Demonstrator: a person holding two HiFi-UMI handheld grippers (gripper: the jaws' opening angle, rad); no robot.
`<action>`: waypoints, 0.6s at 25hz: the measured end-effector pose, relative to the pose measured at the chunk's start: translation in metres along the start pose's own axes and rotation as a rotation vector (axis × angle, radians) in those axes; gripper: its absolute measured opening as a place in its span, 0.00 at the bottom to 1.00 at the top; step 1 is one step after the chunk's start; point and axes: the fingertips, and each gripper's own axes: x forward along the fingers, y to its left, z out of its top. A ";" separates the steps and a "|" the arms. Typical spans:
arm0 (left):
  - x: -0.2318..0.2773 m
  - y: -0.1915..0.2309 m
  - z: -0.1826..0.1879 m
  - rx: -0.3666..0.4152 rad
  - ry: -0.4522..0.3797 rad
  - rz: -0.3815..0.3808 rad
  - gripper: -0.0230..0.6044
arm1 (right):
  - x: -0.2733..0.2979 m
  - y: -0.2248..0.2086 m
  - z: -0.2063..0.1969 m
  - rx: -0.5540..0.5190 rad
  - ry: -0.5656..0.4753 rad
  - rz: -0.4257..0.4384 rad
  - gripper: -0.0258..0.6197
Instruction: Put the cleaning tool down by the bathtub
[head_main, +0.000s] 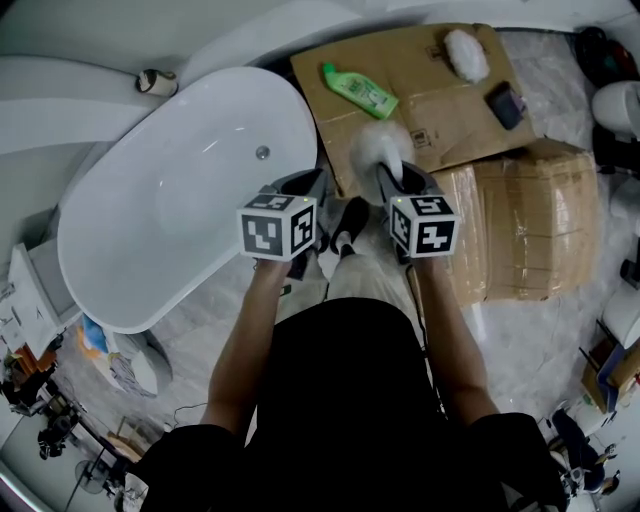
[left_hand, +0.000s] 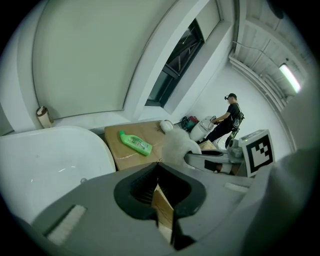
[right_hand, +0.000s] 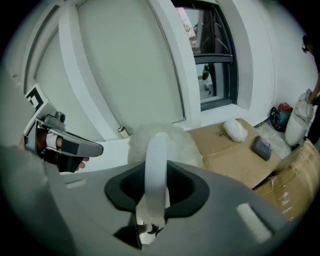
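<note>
Cardboard sheet beside white bathtub

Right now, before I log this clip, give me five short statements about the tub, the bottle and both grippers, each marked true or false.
1. The right gripper is closed on the handle of the fluffy white cleaning tool. True.
2. The green bottle lies inside the bathtub. False: it lies on the flattened cardboard.
3. The left gripper grips a sponge. False: it holds nothing.
4. In the head view the bathtub lies on the left gripper's side. True.
5. The cleaning tool lies on the floor by the tub. False: the right gripper holds it.
</note>
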 end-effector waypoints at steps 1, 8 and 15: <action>0.003 0.003 -0.003 -0.007 0.005 0.000 0.04 | 0.004 -0.001 -0.003 -0.001 0.006 -0.001 0.19; 0.025 0.019 -0.009 -0.029 0.029 -0.009 0.04 | 0.031 -0.012 -0.015 0.000 0.031 -0.010 0.18; 0.046 0.039 -0.007 -0.028 0.048 -0.003 0.04 | 0.058 -0.021 -0.022 0.007 0.051 -0.017 0.18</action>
